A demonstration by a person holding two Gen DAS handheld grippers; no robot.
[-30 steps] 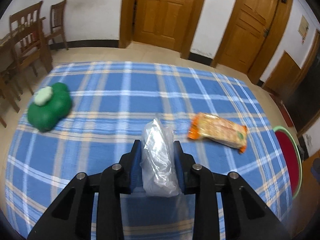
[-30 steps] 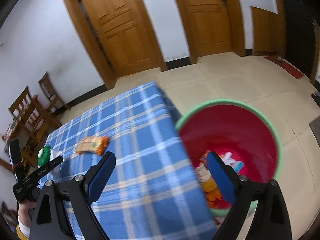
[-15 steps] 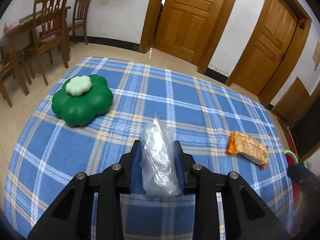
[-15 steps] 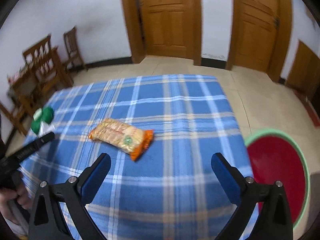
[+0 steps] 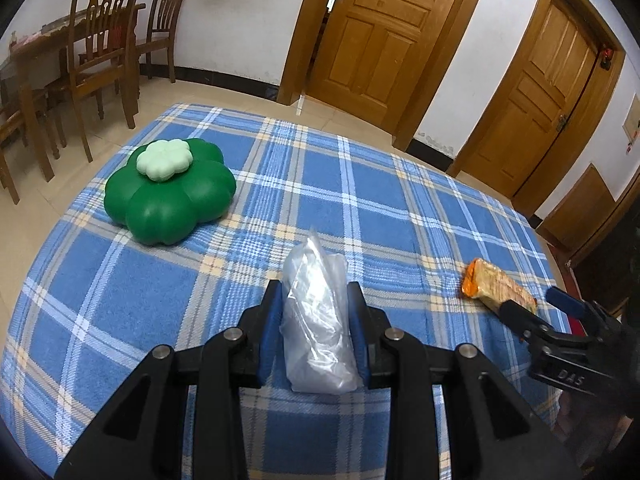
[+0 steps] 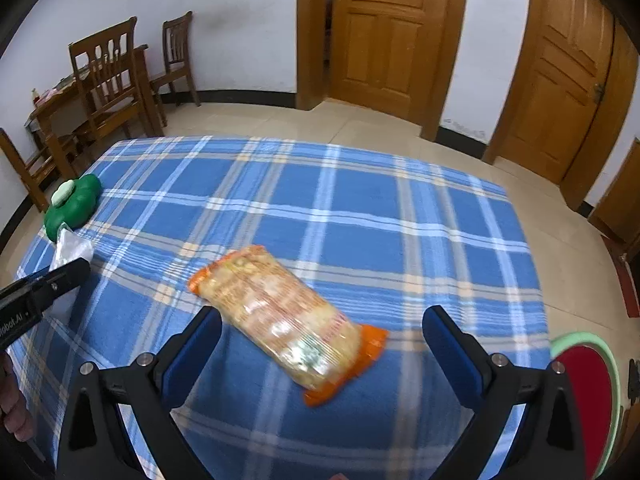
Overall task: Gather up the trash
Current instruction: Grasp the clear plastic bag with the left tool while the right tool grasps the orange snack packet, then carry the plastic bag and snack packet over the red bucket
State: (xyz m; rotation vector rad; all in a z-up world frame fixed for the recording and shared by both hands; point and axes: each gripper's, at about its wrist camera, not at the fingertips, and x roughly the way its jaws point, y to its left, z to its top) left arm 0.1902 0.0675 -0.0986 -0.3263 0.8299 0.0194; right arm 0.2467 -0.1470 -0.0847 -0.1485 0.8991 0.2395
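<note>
Lying between the wide right tongs [image 6: 322, 330]: orange snack packet [image 6: 286, 318].

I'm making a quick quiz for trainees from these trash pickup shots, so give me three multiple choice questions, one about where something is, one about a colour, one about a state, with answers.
1. Where does the orange snack packet lie?
A. On the blue plaid cloth, ahead of the right gripper
B. Inside the red bin
C. On a wooden chair

2. What colour is the clover-shaped box on the cloth?
A. Red
B. Green, with a pale green top
C. Yellow

3. What is the state of the left gripper?
A. Open and empty
B. Shut on the snack packet
C. Shut on the clear plastic bag

Answers:
1 A: the packet rests flat on the cloth, before the wide-open jaws of the right gripper.
2 B: its lobes are dark green under a light green cap.
3 C: both pads press the crumpled bag's sides.
</note>
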